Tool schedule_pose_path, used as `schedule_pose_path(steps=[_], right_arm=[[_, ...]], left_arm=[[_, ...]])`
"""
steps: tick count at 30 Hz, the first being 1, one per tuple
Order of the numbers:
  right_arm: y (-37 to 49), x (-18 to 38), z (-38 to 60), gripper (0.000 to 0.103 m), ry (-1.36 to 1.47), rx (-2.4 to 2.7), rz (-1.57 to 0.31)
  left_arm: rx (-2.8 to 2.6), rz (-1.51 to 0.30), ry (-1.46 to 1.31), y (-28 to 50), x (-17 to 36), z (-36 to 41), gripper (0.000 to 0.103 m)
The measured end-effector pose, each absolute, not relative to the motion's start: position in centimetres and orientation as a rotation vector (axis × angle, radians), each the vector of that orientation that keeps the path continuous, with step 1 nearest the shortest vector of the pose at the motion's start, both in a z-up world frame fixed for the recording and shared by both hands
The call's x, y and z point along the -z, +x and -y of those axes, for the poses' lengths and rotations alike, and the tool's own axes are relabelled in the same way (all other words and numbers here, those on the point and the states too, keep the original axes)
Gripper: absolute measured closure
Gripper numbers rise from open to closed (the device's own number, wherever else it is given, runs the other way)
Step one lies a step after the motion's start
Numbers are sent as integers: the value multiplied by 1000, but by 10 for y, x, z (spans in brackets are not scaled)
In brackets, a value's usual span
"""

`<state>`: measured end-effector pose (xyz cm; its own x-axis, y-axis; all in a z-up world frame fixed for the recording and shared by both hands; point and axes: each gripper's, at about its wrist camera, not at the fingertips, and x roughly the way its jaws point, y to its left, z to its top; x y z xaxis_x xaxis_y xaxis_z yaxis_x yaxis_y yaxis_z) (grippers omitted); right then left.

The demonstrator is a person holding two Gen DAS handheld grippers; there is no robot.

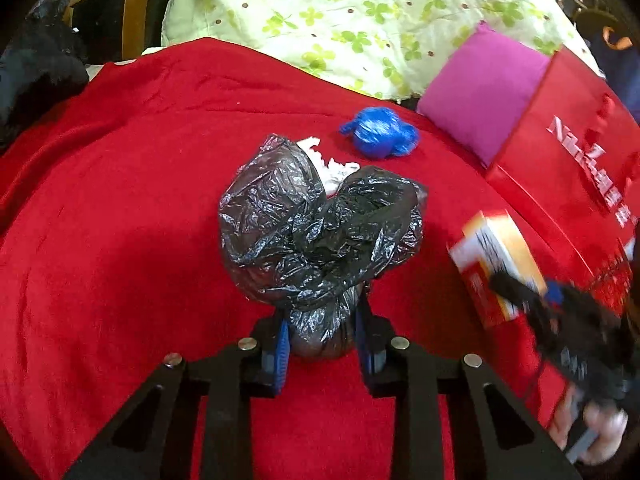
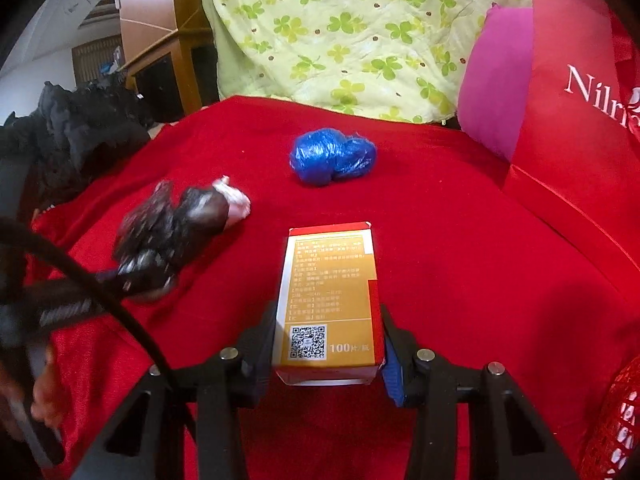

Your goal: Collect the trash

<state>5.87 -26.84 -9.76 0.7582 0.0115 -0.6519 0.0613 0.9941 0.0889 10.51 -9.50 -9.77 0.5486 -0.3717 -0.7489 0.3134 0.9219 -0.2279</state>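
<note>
Nearest to us, our left gripper pinches the knotted tail of a crumpled black plastic bag, so the bulk hangs free ahead of the fingers — a hold, we judge, that suits carrying it off. Our right gripper clamps a red-and-orange cardboard medicine box by its long sides, printed back face up, lifted over the red cloth-covered surface. Just behind the black bag lies a scrap of white crumpled tissue; further out sits a balled-up blue plastic bag, untouched. That makes four pieces of trash: two held, two lying. At the right stands one glossy red paper carrier bag — likely the collecting place — with one magenta cushion beside it and a clover-print quilt beyond.
</note>
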Motion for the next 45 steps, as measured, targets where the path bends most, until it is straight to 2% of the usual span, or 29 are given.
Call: schedule_pose_path(steps=[14,29,45], right_arm=[[-4,70,299,56,175,44,-649],[-67,51,312,56,226,48,-575],[-72,49,305,55,199,4,-552]], left_arm=[[286,-905,-61,24,84,111,73],[223,-819,110,-1,57,153,73],[192,-776,181,-14,50,165,72]])
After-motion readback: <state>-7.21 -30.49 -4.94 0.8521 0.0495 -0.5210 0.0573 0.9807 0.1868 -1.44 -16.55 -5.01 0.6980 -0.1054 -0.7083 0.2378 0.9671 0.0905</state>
